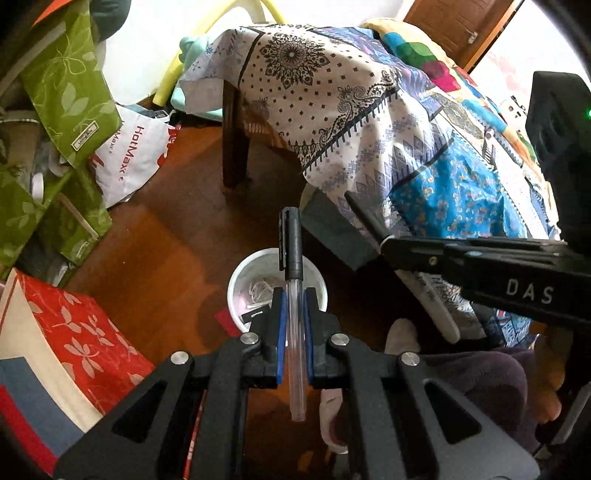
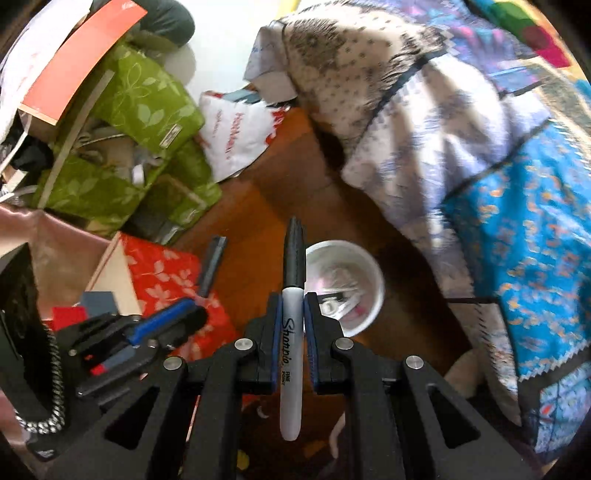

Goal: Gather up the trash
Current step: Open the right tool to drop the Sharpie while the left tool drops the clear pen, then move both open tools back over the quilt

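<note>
Now my left gripper [image 1: 294, 306] pinches a clear pen [image 1: 295, 314] and my right gripper [image 2: 293, 310] a Sharpie marker [image 2: 291, 332], both above the white bin [image 1: 236, 280] on the floor. Released off-centre, either could strike the rim and roll away.

Home bedroom was indicated. A bed draped in a patchwork quilt [image 1: 424, 155] was seen ahead-right of the left gripper [image 1: 294, 314], a wooden door [image 1: 454, 26] beyond it. Fabric storage boxes [image 1: 70, 92] and a shopping bag [image 1: 133, 155] were piled ahead-left on wood flooring [image 1: 177, 236].
</note>
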Available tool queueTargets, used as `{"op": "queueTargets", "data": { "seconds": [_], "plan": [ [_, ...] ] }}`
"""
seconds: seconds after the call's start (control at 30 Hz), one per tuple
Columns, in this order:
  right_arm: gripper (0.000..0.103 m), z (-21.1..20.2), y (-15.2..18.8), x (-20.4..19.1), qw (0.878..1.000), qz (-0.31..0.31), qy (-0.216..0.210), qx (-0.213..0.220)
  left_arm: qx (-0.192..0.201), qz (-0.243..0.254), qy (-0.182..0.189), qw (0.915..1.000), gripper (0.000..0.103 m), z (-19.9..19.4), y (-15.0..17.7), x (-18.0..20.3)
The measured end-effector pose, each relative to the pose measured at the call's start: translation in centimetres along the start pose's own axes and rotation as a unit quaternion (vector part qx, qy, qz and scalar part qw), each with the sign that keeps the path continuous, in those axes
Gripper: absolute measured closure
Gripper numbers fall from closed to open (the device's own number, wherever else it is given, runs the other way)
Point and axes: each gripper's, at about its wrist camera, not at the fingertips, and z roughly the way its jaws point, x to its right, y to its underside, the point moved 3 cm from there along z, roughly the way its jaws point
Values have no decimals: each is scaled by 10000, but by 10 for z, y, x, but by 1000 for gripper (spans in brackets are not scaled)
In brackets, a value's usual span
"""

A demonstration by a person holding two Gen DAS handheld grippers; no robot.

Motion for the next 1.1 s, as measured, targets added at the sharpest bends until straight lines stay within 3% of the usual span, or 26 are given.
{"op": "queueTargets", "data": {
  "seconds": [0.1, 0.23, 0.33, 0.4, 0.47, 0.8, 1.1],
  "plan": [
    [87, -1, -1, 3, 9999, 8, 138, 59, 7, -61, 179, 9998, 96, 4, -8, 1],
    [60, -12, 2, 12, 9993, 72, 269, 234, -3, -171, 301, 9994, 96, 14, -18, 1],
    [59, -21, 4, 18, 9987, 131, 388, 311, -10, -313, 367, 9988, 95, 21, -27, 0],
    [59, -27, 5, 22, 9982, 139, 450, 361, -103, -370, 282, 9989, 78, 28, -31, -1],
    [59, -31, 6, 23, 9977, 131, 522, 401, -120, -377, 150, 9991, 72, 30, -32, 0],
    [59, -64, 17, 17, 9945, -45, 701, 781, 235, 53, -32, 9997, 72, -12, -25, 22],
    [59, -126, 34, 18, 9845, -67, 821, 1550, 920, 396, 34, 9950, 72, -81, -31, 64]
  ]
}}
